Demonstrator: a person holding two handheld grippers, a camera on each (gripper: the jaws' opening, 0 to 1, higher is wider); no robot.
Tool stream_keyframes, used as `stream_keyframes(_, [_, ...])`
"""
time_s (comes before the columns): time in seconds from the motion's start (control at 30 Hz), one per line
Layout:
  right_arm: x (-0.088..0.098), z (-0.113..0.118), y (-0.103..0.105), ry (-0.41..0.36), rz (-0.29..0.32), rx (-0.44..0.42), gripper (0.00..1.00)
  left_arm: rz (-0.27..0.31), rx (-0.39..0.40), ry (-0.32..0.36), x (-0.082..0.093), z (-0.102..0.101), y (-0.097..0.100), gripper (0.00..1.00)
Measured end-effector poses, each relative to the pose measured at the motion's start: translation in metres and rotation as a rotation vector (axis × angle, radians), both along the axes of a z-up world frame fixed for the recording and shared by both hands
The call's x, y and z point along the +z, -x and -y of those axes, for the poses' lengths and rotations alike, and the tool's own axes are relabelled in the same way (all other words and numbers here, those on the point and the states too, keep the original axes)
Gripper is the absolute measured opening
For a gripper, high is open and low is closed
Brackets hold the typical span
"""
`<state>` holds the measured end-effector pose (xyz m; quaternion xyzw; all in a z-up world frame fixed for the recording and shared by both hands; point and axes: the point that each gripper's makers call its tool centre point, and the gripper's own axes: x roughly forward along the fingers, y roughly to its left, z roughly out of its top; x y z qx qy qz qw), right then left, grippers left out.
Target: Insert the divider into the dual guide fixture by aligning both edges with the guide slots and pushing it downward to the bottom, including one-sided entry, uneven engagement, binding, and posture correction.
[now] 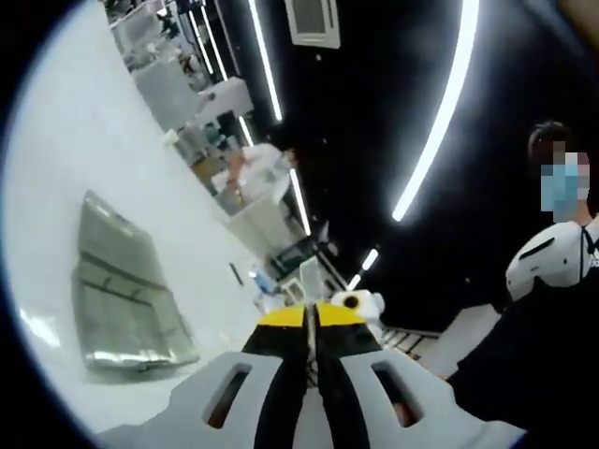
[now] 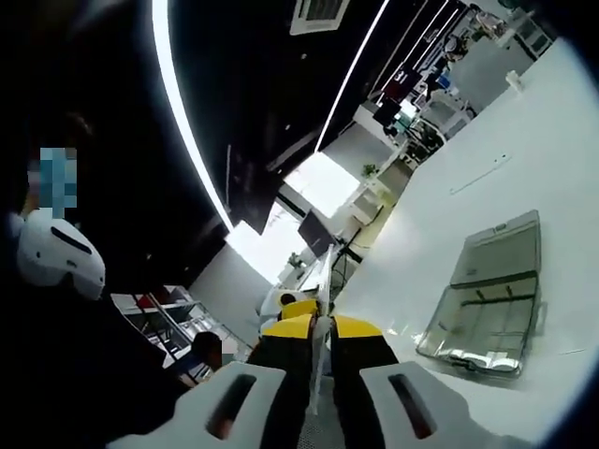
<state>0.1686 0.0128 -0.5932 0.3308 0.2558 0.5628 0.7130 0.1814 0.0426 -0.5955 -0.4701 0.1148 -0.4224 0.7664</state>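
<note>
My left gripper point(image 1: 313, 316) has its yellow-tipped jaws pressed together on a thin clear divider point(image 1: 307, 281), which I see edge-on just past the tips. My right gripper point(image 2: 320, 327) is shut on the same divider point(image 2: 325, 281) from the opposite side. Each gripper's white body peeks past the other's tips: the right gripper point(image 1: 360, 304) and the left gripper point(image 2: 292, 304). The clear plastic guide fixture point(image 1: 122, 290) point(image 2: 491, 299) lies on the white table point(image 1: 65, 168) point(image 2: 524, 140), well away from both grippers. The divider is held in the air, apart from it.
A person in black with white shoulder pieces point(image 1: 552, 262) point(image 2: 56, 253) stands close behind the grippers. Both views are strongly rolled. Desks, monitors and shelves point(image 2: 421, 103) fill the room beyond the table, where another person point(image 1: 257, 173) sits. Light strips cross the dark ceiling.
</note>
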Motion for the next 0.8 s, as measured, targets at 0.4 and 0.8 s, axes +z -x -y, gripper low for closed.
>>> stream_keyframes(0.4, [0.017, -0.001, -0.003, -0.040, 0.093, -0.073, 0.00, 0.040, 0.033, 0.050, 0.012, -0.003, -0.006, 0.01])
stream_keyframes(0.8, [0.016, 0.002, -0.017, 0.008, 0.090, -0.156, 0.00, 0.132, 0.088, -0.180, 0.002, -0.006, -0.010, 0.11])
